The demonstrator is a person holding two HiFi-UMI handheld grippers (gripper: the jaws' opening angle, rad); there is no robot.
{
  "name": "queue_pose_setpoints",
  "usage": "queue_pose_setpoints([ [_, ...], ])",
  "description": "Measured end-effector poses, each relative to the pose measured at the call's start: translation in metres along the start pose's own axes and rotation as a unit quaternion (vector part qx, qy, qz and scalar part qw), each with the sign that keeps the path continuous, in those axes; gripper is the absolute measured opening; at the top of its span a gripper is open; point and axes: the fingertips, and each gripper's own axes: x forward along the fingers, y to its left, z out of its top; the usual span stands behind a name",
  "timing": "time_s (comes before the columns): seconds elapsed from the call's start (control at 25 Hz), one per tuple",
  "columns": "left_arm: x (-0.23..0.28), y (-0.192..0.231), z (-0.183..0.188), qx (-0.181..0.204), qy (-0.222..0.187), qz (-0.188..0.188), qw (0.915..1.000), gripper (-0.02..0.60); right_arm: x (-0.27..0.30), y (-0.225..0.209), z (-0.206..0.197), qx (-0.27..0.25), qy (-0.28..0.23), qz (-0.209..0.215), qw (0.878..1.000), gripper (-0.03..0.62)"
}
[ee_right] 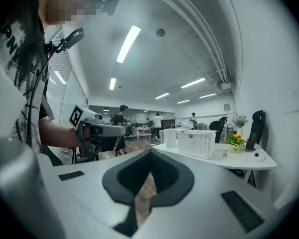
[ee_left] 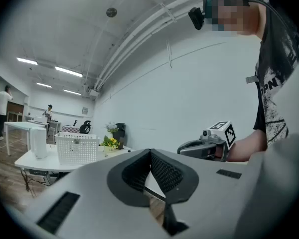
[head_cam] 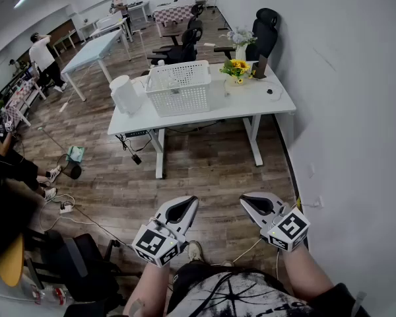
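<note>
Left claw (head_cam: 191,201) and right claw (head_cam: 245,200) are both clenched on nothing, tips pressed together. They sit side by side without touching, over the floor (head_cam: 204,164). Well ahead of both tips the basket (head_cam: 179,88) stands on the desk (head_cam: 251,101). Just left of it is a white cylinder (head_cam: 125,94), perhaps a jug, and to its right are flowers (head_cam: 236,68). Holding like this goes best, I judge, with the claws level, clear of each other and squared to the basket.
</note>
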Motion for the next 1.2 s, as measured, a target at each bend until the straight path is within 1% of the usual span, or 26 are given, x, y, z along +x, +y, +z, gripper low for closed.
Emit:
queue_pose_setpoints([
  [0.12, -0.001, -0.001, -0.003, -0.006, 0.002, -0.001, 1.0, 0.011, -0.001, 0.003, 0.001, -0.004, 0.002, 0.0, 1.0, 0.021],
  [0.28, 0.0, -0.004, -0.006, -0.002, 0.008, 0.0, 1.0, 0.011, -0.003, 0.004, -0.002, -0.003, 0.002, 0.002, 1.0, 0.021],
  [0.48, 0.003, -0.011, -0.006, 0.018, 0.02, 0.001, 0.9996, 0.011, -0.006, 0.004, -0.004, 0.0, 0.002, 0.002, 1.0, 0.021],
  [0.8, 0.003, -0.015, -0.001, 0.031, 0.023, 0.004, 0.9993, 0.011, -0.008, 0.01, 0.002, 0.013, -0.016, 0.027, 0.999, 0.023],
  [0.96, 0.004, -0.017, 0.0, 0.033, 0.021, 0.009, 0.9992, 0.011, -0.01, 0.007, 0.0, 0.016, -0.02, 0.025, 0.999, 0.023],
  [1.08, 0.005, -0.016, -0.005, 0.037, 0.028, 0.011, 0.9989, 0.011, -0.01, 0.002, -0.005, 0.02, -0.017, 0.021, 0.999, 0.023],
  [1.2, 0.007, -0.014, -0.009, 0.034, 0.033, 0.011, 0.9988, 0.011, -0.009, -0.003, -0.01, 0.024, -0.014, 0.016, 0.999, 0.023],
])
